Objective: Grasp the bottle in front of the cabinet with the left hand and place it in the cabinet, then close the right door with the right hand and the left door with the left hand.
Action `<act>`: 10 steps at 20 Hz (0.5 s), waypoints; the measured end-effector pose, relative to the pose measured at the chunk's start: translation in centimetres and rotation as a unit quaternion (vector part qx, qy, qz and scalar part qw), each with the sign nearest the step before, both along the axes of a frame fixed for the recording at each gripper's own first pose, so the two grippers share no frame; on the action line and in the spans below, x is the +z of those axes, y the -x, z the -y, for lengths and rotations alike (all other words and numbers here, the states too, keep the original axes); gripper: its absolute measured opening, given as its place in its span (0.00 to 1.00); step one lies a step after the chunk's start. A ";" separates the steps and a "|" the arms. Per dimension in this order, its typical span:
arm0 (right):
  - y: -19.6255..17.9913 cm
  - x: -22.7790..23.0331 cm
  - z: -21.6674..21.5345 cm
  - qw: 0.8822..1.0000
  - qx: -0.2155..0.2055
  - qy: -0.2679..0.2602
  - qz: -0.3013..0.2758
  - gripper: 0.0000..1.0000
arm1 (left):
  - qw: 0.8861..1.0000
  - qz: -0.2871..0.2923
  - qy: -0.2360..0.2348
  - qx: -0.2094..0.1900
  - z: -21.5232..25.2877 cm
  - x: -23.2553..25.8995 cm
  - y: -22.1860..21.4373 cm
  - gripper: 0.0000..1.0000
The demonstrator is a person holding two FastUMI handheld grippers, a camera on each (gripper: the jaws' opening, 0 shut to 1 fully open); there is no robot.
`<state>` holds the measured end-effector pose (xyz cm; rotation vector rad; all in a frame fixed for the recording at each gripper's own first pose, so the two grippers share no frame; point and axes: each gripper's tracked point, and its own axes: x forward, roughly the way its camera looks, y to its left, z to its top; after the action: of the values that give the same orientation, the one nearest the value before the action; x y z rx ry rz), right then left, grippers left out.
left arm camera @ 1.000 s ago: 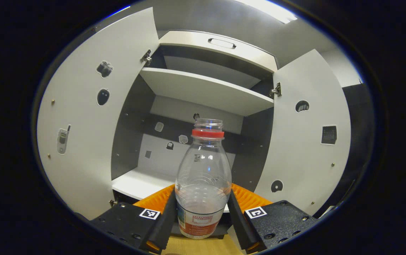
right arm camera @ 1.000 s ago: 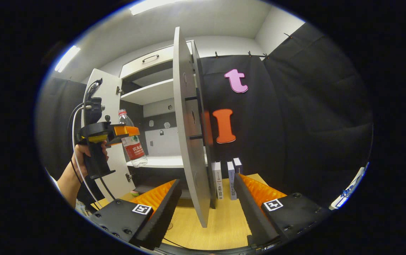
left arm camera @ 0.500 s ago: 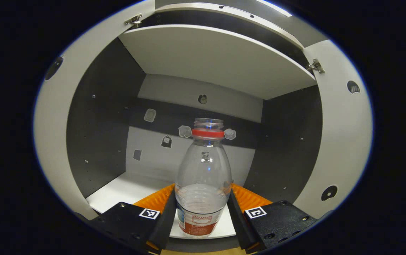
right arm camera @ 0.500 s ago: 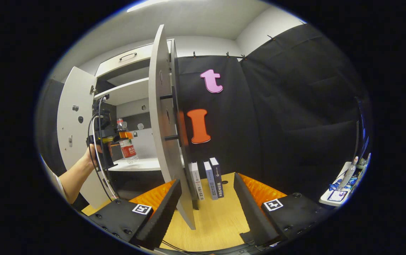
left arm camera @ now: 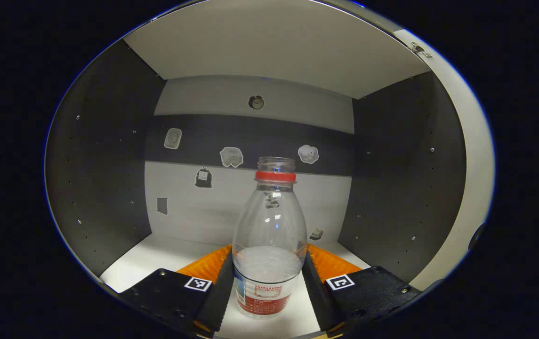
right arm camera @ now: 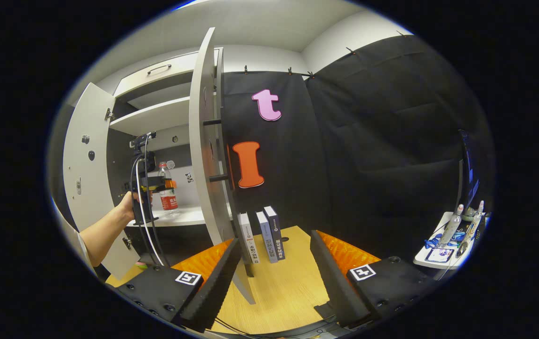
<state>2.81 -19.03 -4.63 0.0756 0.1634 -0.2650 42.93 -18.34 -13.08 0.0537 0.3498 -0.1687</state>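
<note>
Inside the cabinet, the left hand-held gripper clamps the bottle upright for a standing release; the right hand-held gripper, fingers apart, waits beside the right door.

Cabinet shelf and wooden table
White shelf with the bottle over it; table bears three upright books
</note>
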 end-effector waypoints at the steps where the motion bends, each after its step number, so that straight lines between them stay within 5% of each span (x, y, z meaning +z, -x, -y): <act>1: 0.1 0.0 0.1 1.000 -0.003 0.000 0.000 0.89 | 1.000 0.001 -0.003 -0.001 0.2 0.0 -0.2 0.74; 2: 0.2 0.0 0.1 1.000 -0.005 0.000 0.001 0.98 | 1.000 0.001 -0.006 -0.002 0.4 -0.1 -0.3 0.74; 10: 0.4 0.0 0.8 1.000 -0.016 -0.001 0.003 0.98 | 1.000 -0.015 -0.003 0.009 0.0 -1.6 -0.7 0.81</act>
<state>2.42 -19.79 -4.65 0.0805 0.1567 -0.2969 43.66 -18.35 -14.68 0.0547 0.3805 -0.1504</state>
